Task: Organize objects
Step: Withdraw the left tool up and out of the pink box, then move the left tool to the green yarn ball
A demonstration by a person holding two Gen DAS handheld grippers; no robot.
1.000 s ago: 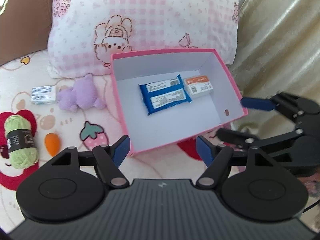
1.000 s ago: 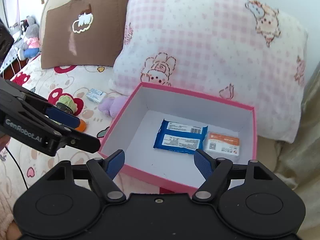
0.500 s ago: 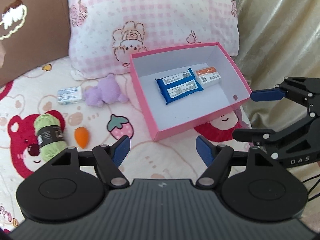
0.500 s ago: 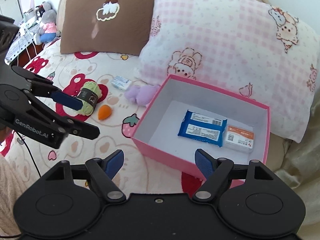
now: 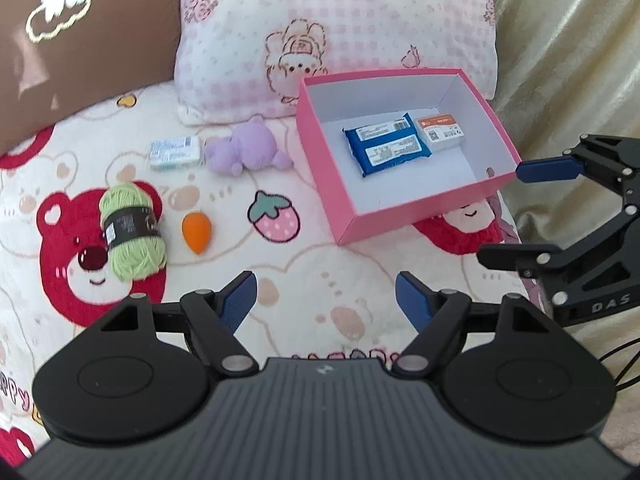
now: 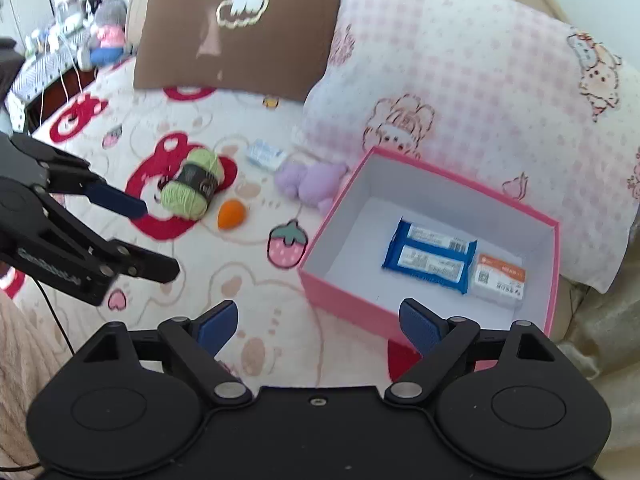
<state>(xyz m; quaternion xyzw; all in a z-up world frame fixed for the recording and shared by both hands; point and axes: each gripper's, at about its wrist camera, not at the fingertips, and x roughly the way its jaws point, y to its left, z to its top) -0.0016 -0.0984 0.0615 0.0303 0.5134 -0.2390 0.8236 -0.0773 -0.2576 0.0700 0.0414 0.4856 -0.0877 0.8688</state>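
Note:
An open pink box (image 5: 416, 208) (image 6: 344, 304) lies on the bed and holds a blue packet (image 5: 388, 148) (image 6: 430, 260) and a white-and-orange carton (image 5: 440, 134) (image 6: 498, 282). Left of it lie a purple plush (image 5: 244, 152) (image 6: 312, 182), a pale blue carton (image 5: 174, 154) (image 6: 266, 156), a green yarn ball (image 5: 132, 232) (image 6: 192, 188) and an orange egg-shaped piece (image 5: 196, 232) (image 6: 231, 214). My left gripper (image 5: 326, 292) (image 6: 158, 240) hovers over bare bedspread, its jaws opening and empty. My right gripper (image 6: 318, 316) (image 5: 504, 216) hangs near the box's front corner, its jaws opening and empty too.
A pink checked pillow (image 5: 340, 32) and a brown cushion (image 5: 80, 40) lean behind the objects. Gold fabric (image 5: 572, 60) falls along the right of the box. A side table with soft toys (image 6: 92, 40) stands at the far left.
Both grippers have drawn back from the box and shifted left, so the yarn, the orange piece and more bedspread show. The right jaws stand visibly wider.

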